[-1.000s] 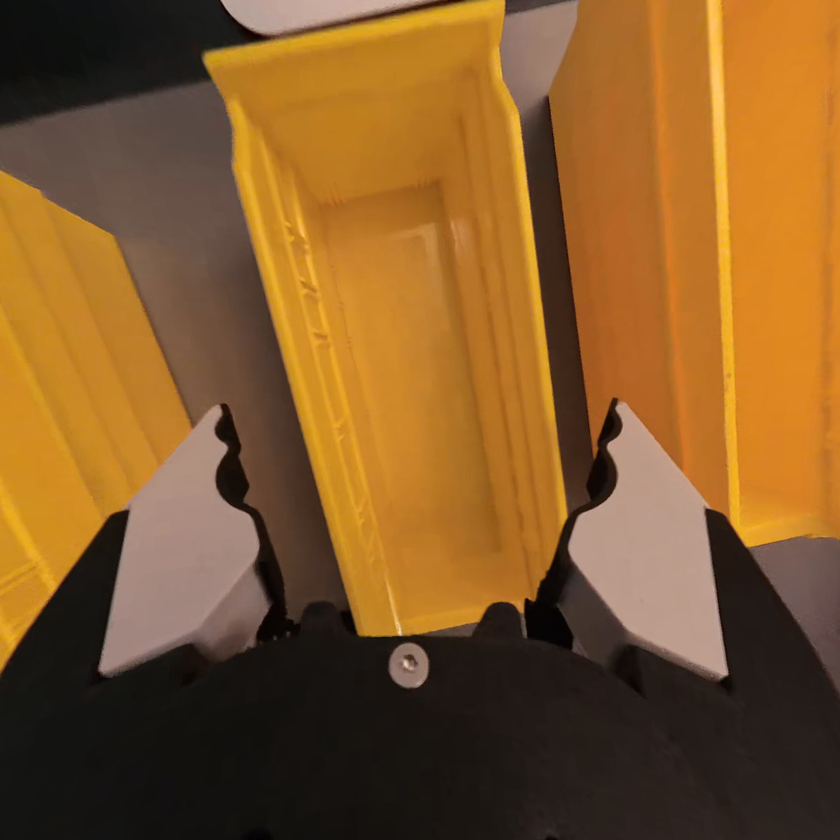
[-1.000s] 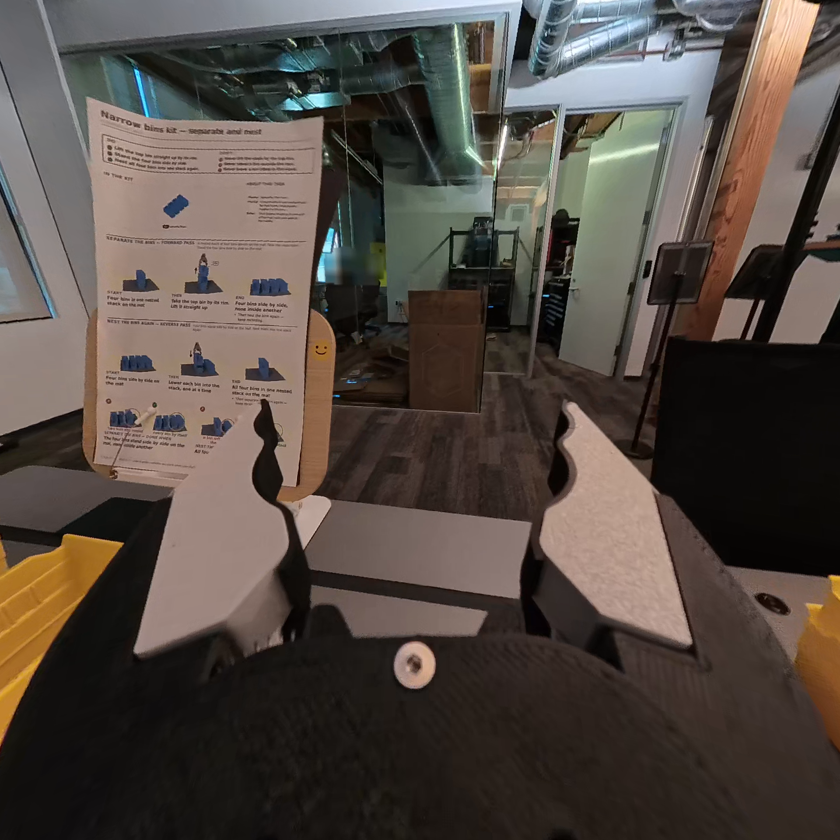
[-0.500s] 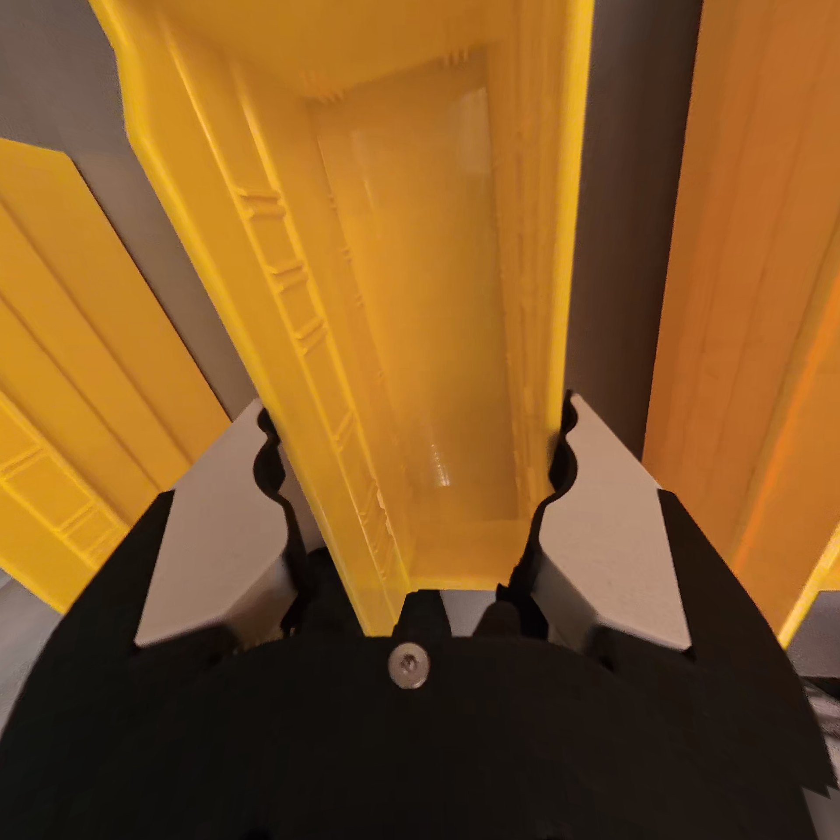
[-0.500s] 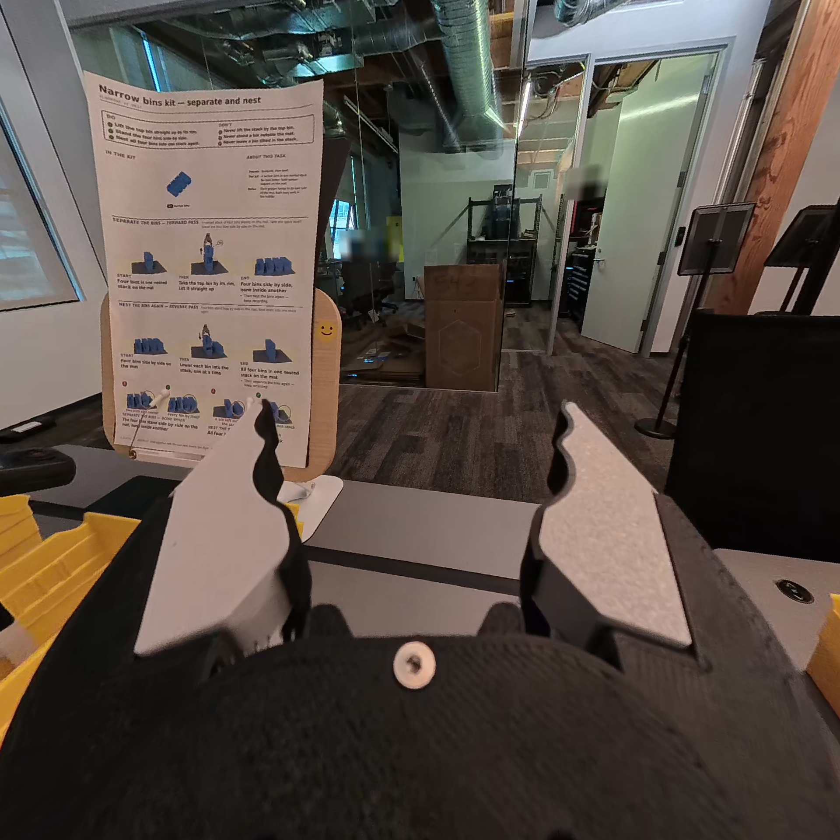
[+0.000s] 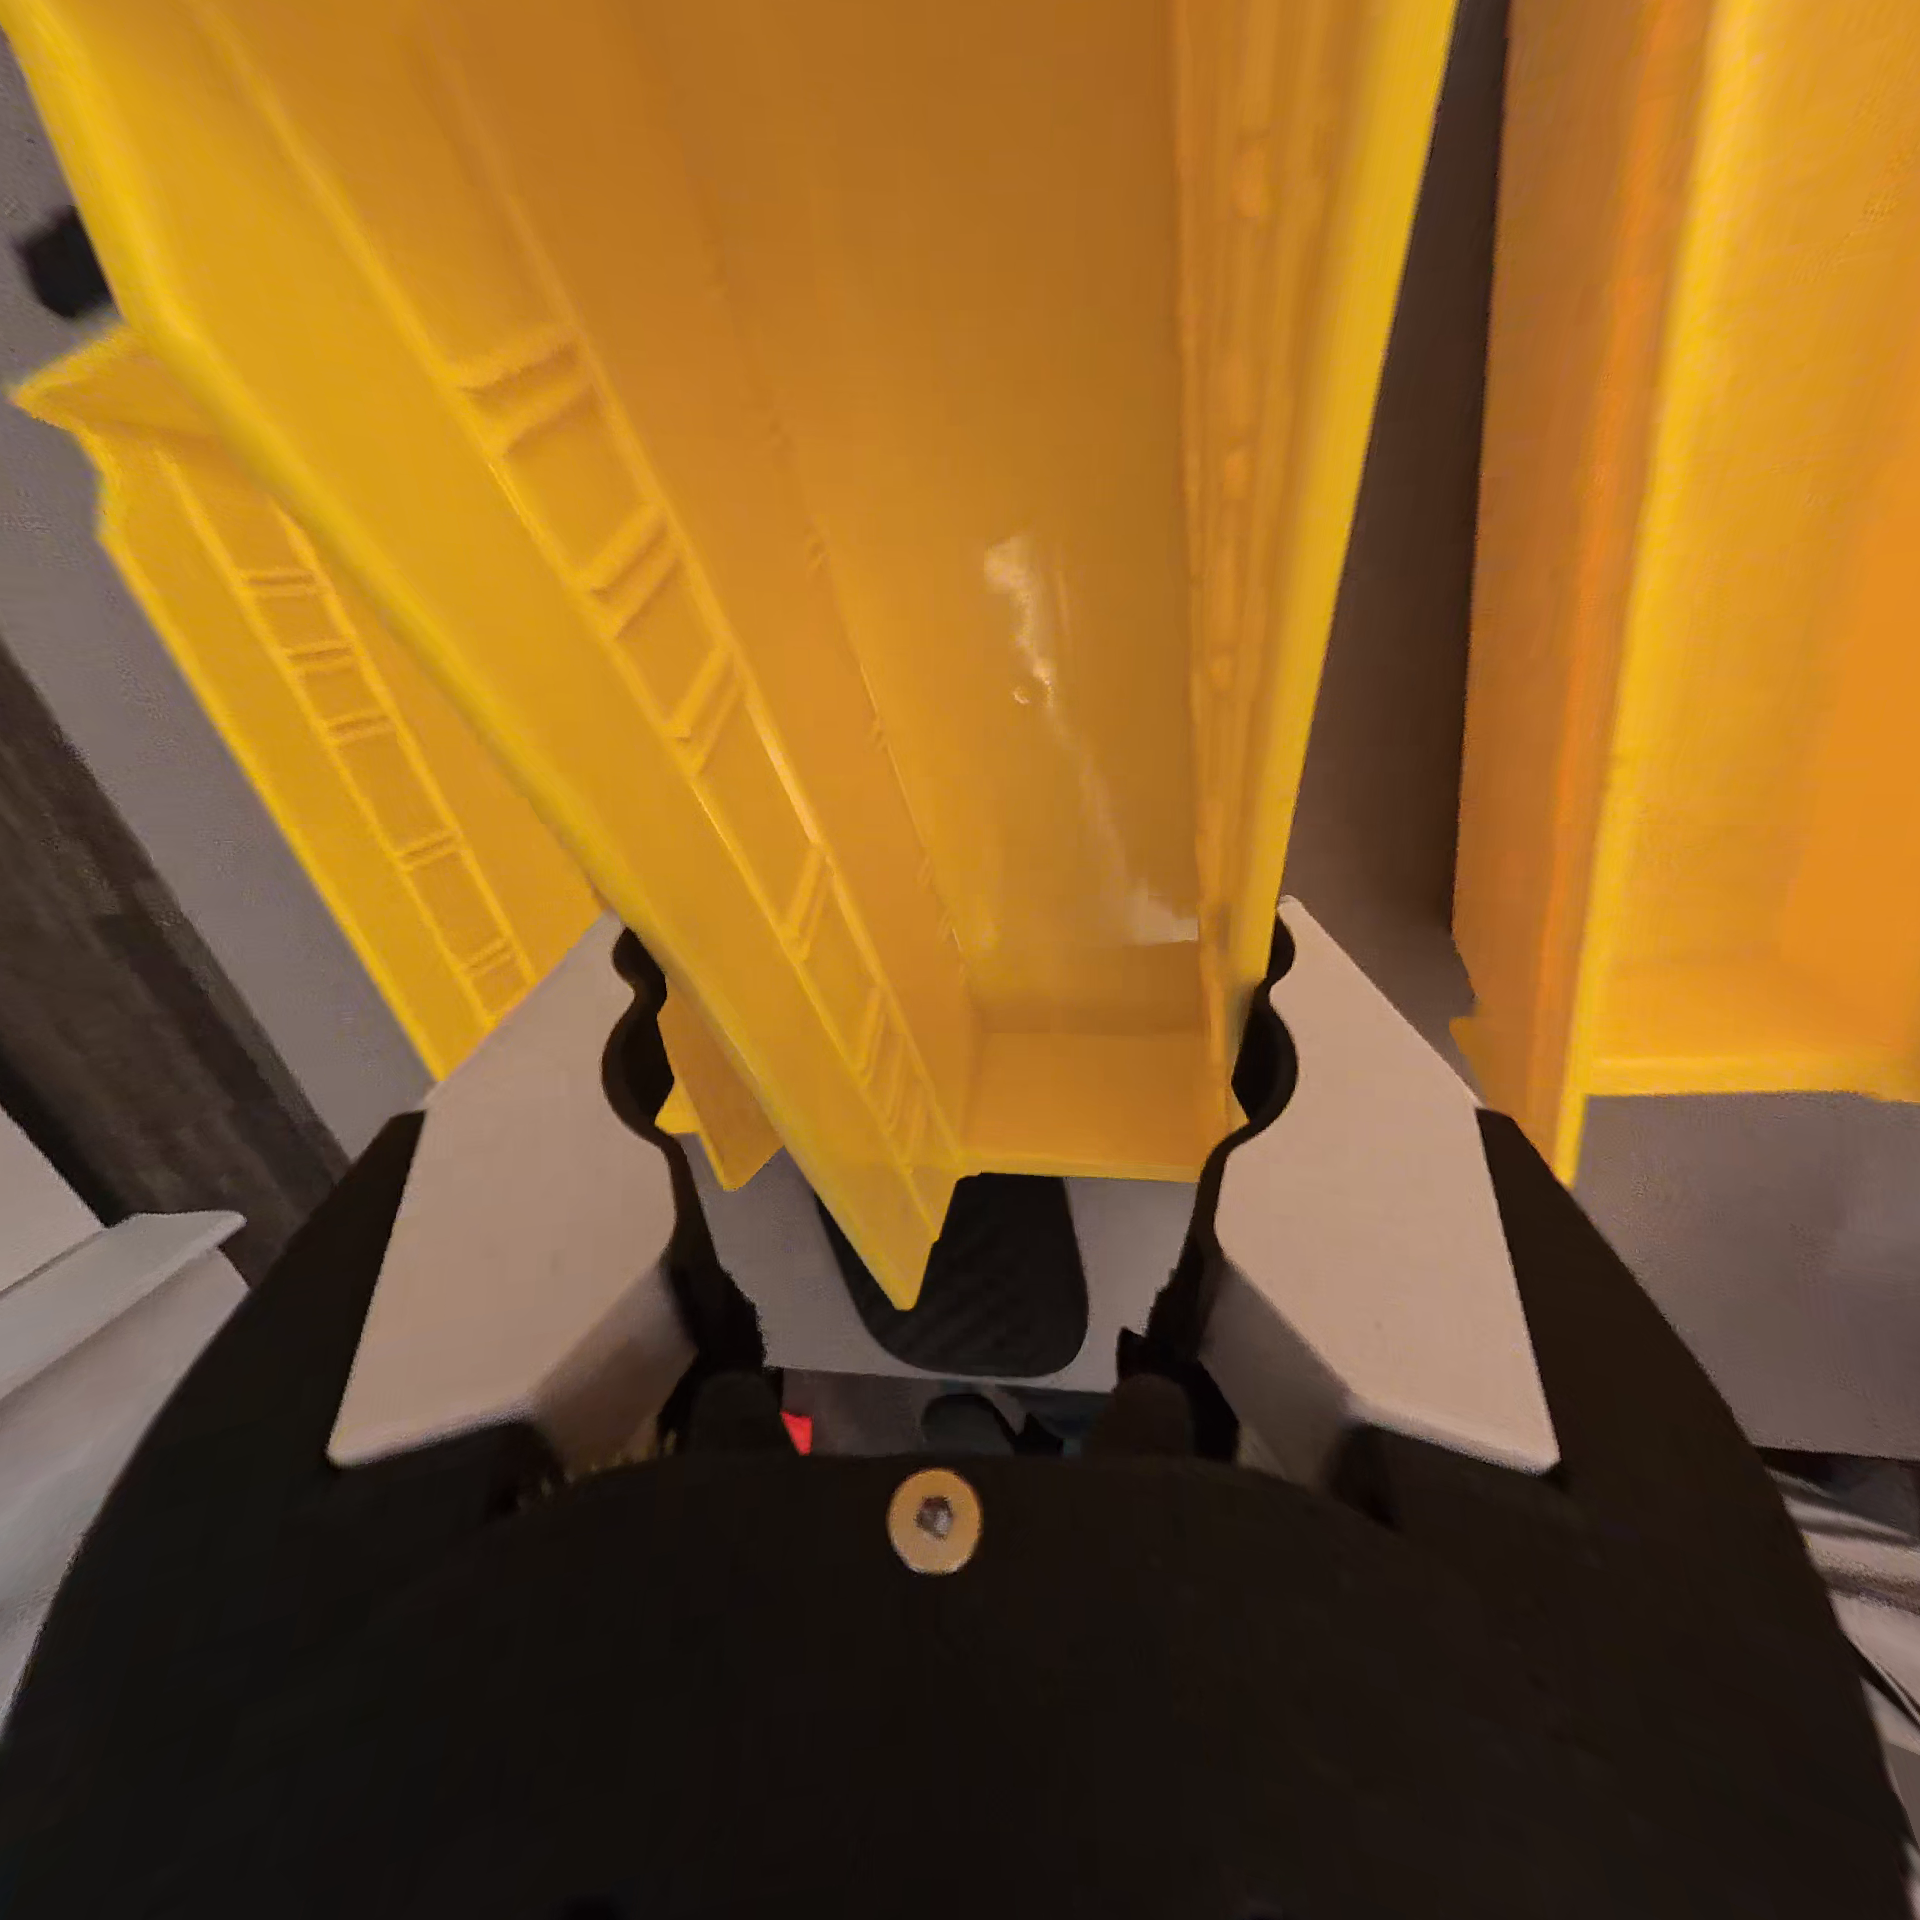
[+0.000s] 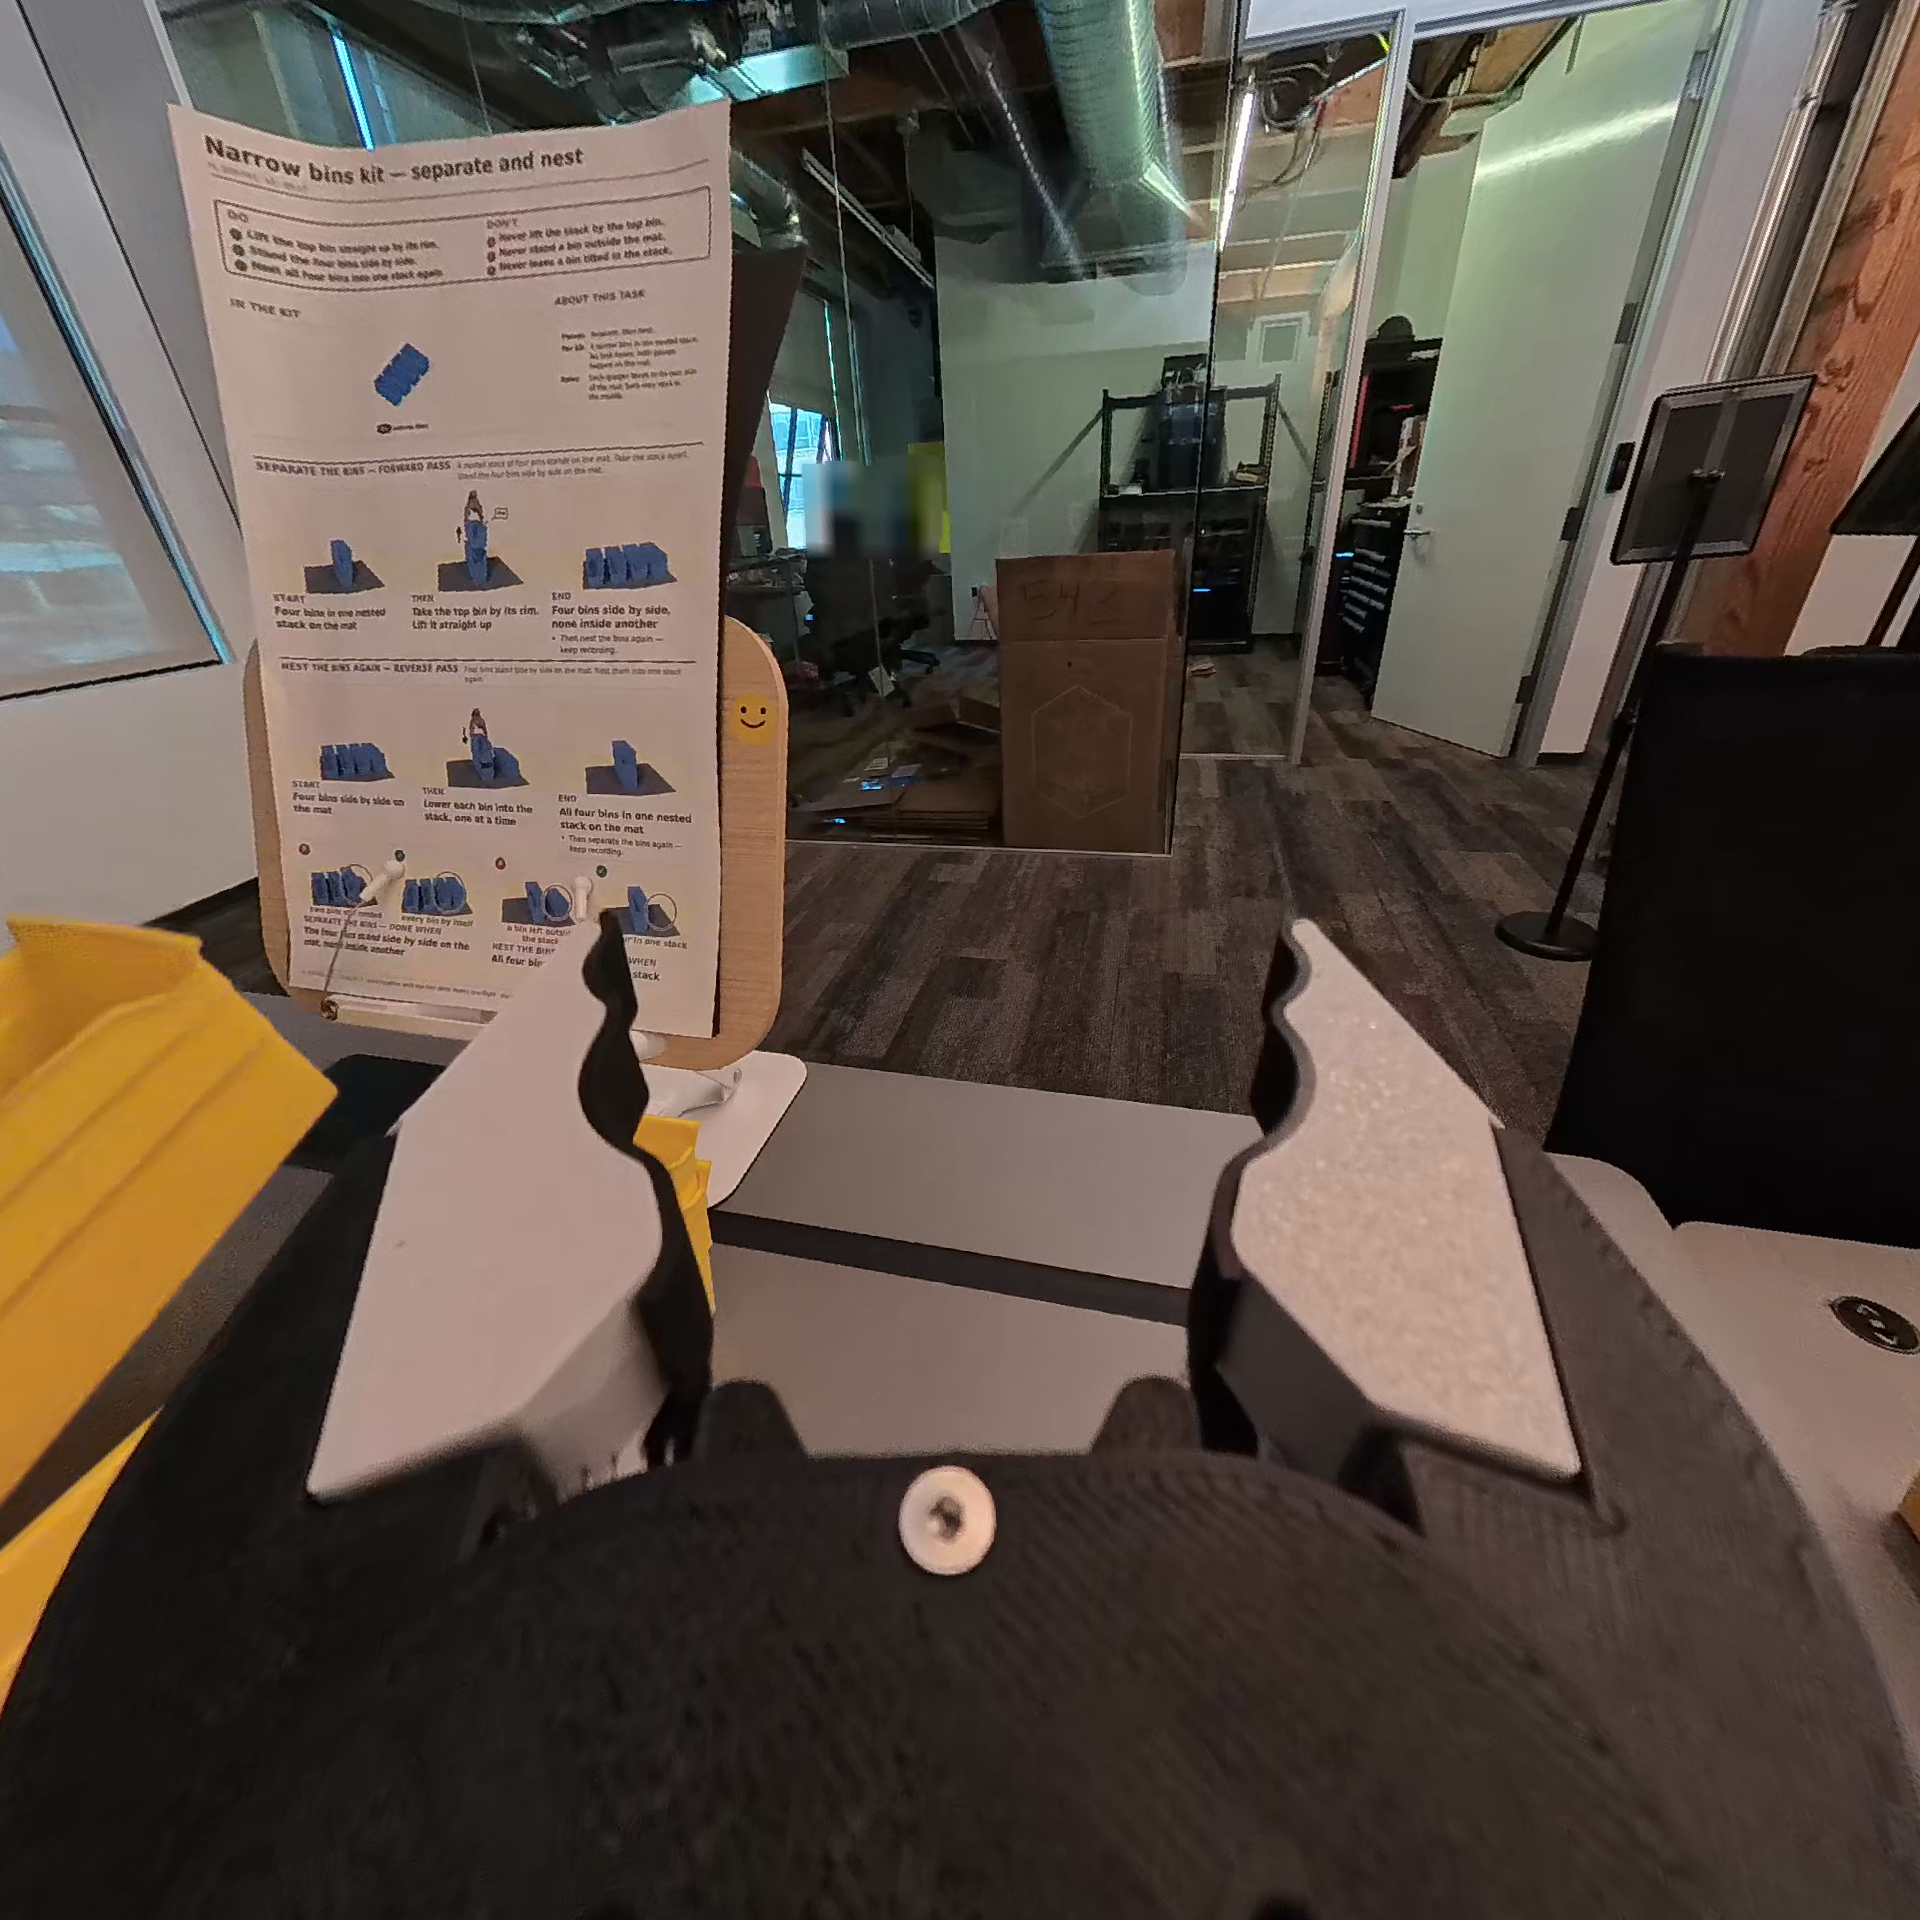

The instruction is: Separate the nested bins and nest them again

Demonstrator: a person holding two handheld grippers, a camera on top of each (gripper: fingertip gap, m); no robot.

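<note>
In the left wrist view my left gripper (image 5: 951, 925) is shut on the near end of a narrow yellow bin (image 5: 935, 520), with a pad against each long side. The bin runs away from me, open side up, and is tilted a little. A second yellow bin (image 5: 343, 665) lies close on its left and a third (image 5: 1714, 520) stands on its right. My right gripper (image 6: 945, 935) is open and empty, held above the grey table (image 6: 987, 1164). A yellow bin (image 6: 125, 1122) shows at the left edge of the right wrist view.
A printed instruction sheet (image 6: 468, 571) on a wooden stand rises at the back left of the table. A black panel (image 6: 1766, 935) stands at the right. A glass wall and an office floor lie beyond the table.
My left gripper moved forward around the middle bin's end and its pads closed onto the bin's sides; the bin now looks raised and tilted. My right gripper stayed open and drifted slightly.
</note>
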